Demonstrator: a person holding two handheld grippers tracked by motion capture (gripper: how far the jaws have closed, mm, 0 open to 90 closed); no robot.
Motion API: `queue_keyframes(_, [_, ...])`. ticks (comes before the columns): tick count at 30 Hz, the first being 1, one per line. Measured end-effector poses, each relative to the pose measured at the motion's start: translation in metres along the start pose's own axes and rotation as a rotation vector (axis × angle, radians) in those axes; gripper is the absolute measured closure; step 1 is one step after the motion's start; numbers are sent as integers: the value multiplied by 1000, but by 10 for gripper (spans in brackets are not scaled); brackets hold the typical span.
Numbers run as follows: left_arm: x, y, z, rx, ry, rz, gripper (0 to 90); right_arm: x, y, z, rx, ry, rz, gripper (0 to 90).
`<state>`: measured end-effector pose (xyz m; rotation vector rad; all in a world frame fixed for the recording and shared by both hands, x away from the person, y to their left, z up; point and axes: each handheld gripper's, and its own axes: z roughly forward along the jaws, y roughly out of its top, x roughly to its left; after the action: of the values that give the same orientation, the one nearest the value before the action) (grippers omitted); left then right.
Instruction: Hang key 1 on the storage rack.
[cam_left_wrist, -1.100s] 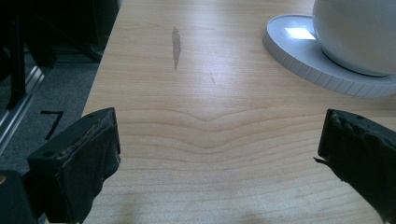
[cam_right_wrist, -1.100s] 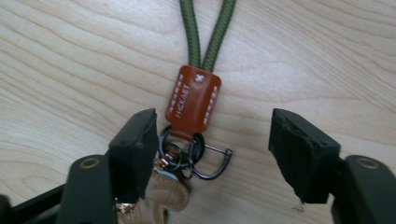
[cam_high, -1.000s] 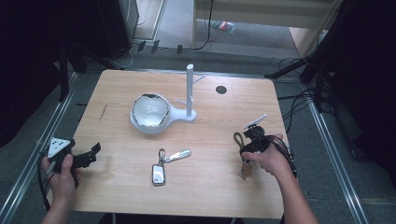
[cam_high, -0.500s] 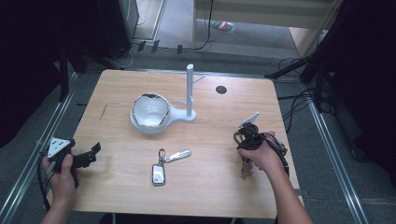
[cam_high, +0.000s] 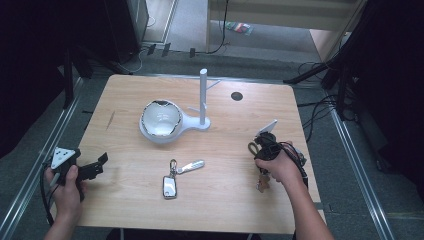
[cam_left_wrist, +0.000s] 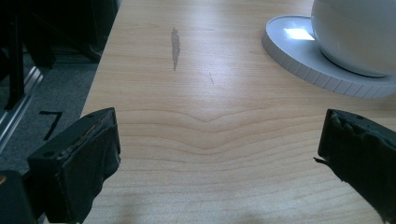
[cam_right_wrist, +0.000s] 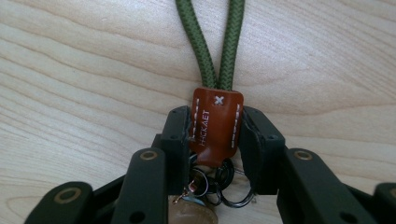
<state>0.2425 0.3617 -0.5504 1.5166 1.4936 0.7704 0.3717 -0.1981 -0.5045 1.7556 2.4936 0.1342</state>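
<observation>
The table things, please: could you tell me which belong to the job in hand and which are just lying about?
In hand:
- right gripper, jaws just closing on the brown leather tab
- green cord loop

Lying about:
- car key fob
- white bowl
- white stand
- left gripper, open

- Green cord (cam_right_wrist: 210, 44): loop runs off the top edge of the right gripper view; its far end is out of frame.
- Key rings (cam_right_wrist: 219, 179) below the brown leather tab (cam_right_wrist: 215, 123): partly covered by the right gripper (cam_right_wrist: 215, 135); what hangs from them is cut by the bottom edge.
- Leather tab lettering: too blurred to read with certainty.
- White bowl (cam_left_wrist: 357, 32) and its round base (cam_left_wrist: 322, 60): cut off by the top and right edges of the left gripper view.
- Keyring bundle (cam_high: 262, 181) in the high view: mostly hidden under the right hand (cam_high: 280, 165); details too small to tell.
</observation>
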Motion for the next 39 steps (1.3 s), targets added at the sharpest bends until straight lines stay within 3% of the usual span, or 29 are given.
queue_keyframes(14, [0,0,0,1,0,1,0,0,-1,0,-3,0,9,694])
queue_keyframes(24, [0,0,0,-1,-1,-2,0,-2,-11,-2,-56,11,26,699])
queue_keyframes(39, [0,0,0,0,1,1,0,-9,-29,-33,-276,27,87,701])
